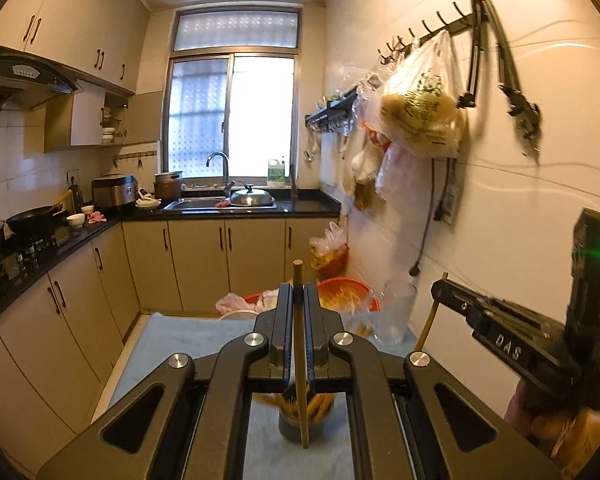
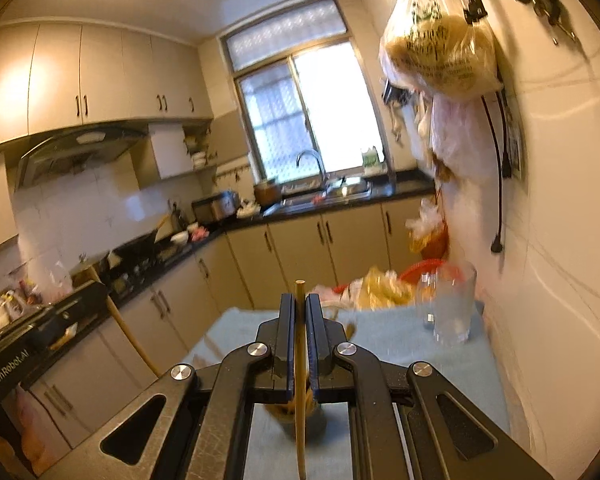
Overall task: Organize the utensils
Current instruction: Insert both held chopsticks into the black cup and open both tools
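My left gripper [image 1: 299,287] is shut on a wooden chopstick [image 1: 300,360] that stands nearly upright between its jaws. Under it, a dark cup [image 1: 306,420] with several more chopsticks sits on the blue-grey cloth [image 1: 172,344]. My right gripper [image 2: 300,298] is shut on a second chopstick [image 2: 300,400], also upright, above the same cup [image 2: 316,416]. Each gripper shows in the other's view: the right one [image 1: 438,286] with its chopstick [image 1: 430,320], the left one [image 2: 100,288] with its chopstick [image 2: 128,332]. An empty clear glass [image 1: 396,312] [image 2: 452,304] stands at the cloth's far right.
A red basket [image 1: 348,286] and plastic bags sit just beyond the table's far edge. The tiled wall [image 1: 520,200] runs close along the right, with bags hanging from a hook rail [image 1: 420,28]. Beige cabinets [image 1: 80,300] and a black counter line the left.
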Motion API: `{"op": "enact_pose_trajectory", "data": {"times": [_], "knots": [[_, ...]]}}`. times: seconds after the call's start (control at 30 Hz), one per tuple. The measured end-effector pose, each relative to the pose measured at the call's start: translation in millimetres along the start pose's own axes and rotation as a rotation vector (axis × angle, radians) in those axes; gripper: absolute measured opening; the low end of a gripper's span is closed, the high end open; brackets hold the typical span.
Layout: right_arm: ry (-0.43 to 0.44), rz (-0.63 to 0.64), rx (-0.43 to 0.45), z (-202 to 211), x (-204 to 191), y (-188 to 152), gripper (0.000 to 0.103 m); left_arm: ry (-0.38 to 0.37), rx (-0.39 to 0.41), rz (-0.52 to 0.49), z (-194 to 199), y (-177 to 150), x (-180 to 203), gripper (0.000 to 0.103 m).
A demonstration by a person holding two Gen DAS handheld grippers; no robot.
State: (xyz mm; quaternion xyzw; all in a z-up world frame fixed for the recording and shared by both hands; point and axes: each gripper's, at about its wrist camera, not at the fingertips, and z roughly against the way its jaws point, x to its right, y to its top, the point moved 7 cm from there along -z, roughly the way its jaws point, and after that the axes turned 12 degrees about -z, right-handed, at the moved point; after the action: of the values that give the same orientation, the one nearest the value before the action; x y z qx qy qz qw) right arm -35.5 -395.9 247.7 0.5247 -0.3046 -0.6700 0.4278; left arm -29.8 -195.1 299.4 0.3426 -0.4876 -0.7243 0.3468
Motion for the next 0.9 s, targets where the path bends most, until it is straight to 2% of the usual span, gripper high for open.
{"op": "enact_pose_trajectory", "data": {"times": [0.23,0.4,0.6,0.77,0.83,0.9], "knots": [[0.019,-0.066,0.052,-39,0,18,0.006,0.026,0.007,0.043,-54,17,-10,0.005],[0.002,-0.09,0.079,-61,9,19,0.006,0.037,-0.022,0.046,-87,6,-9,0.005],[-0.017,-0.113,0.0,-90,24,-8,0.006,0.036,-0.105,0.045,-117,-25,-7,0.005],[-0.024,-0.116,-0.05,-102,31,-24,0.006,0.032,-0.12,0.049,-121,-32,-6,0.005],[-0.019,-0.115,-0.064,-104,32,-27,0.006,0.031,-0.119,0.046,-119,-33,-4,0.007],[-0.017,-0.115,-0.073,-107,33,-28,0.007,0.033,-0.115,0.047,-115,-34,-4,0.014]]}}
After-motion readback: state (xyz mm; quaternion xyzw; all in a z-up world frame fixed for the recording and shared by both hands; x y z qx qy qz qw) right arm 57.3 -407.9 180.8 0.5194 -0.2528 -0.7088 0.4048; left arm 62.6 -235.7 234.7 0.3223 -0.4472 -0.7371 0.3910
